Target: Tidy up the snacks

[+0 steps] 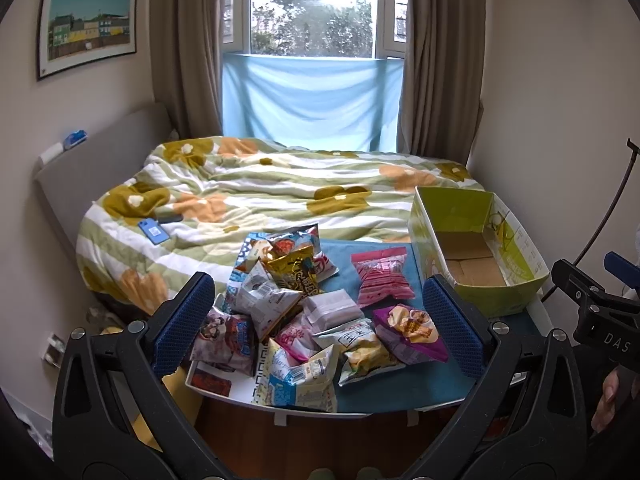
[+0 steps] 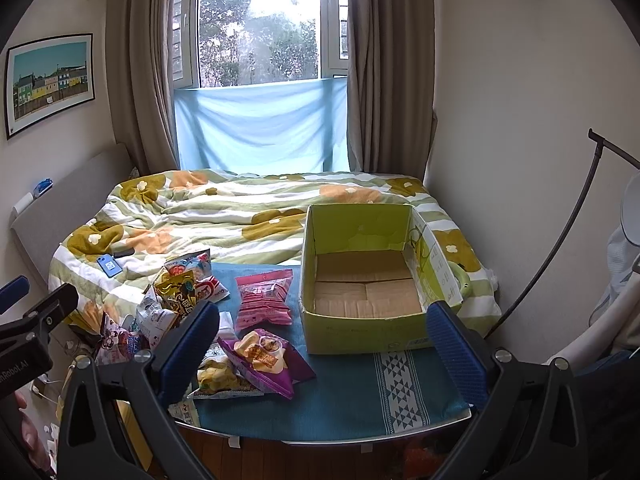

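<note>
Snack packets [image 1: 304, 312] glossy foil-plastic (crinkled); box [image 2: 366, 280] matt cardboard; tablecloth [image 2: 352, 392] woven.

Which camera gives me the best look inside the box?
Right wrist: the box sits near centre, its bare cardboard floor fully visible. The left wrist shows the box at the right edge, its floor partly cut off by the right finger.

Snack packets [image 1: 304, 312] heaped loose, lower centre; pink packet [image 1: 382, 280] flat beside them; green carton [image 1: 476, 248] upright, open, right.

Snack packets [image 1: 304, 312] lie left of the box [image 1: 476, 252].
</note>
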Motion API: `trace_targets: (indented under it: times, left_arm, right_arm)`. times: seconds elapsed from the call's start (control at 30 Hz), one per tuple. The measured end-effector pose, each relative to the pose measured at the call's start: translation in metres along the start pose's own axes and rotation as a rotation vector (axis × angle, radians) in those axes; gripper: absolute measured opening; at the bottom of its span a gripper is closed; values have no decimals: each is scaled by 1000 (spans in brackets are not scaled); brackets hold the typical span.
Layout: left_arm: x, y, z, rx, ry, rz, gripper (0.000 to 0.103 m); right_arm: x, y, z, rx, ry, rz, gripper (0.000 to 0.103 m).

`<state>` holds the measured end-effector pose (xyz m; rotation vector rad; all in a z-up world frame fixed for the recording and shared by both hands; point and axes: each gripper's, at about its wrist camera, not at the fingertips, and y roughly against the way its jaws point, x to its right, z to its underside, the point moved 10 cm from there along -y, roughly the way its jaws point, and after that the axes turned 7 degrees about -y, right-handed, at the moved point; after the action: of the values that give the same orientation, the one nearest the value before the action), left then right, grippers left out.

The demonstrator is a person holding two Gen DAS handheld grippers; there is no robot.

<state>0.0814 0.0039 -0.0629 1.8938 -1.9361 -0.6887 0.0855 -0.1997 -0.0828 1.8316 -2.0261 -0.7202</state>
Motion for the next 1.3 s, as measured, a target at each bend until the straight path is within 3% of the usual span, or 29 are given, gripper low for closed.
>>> trace_targets:
  times: [0.3, 0.5, 0.7, 1.03, 1.3]
  left_arm:
    - [-4, 0, -1, -7, 4, -17, 103]
    - [-24, -11, 11, -75, 27, -20, 103]
    - [-31, -48, 51, -186, 9, 39, 103]
    - [-17, -132, 145, -387, -31, 157, 103]
    - [-8, -175, 185, -466, -72, 209, 103]
  right_arm:
    - [1, 1, 1, 2, 1, 3, 103]
    - [2, -8, 10, -26, -11, -2, 103]
    - [-3, -35, 33, -117, -39, -25, 103]
    - [-13, -106, 86, -280, -59, -54, 103]
    - [-32, -157, 119, -350, -53, -99, 103]
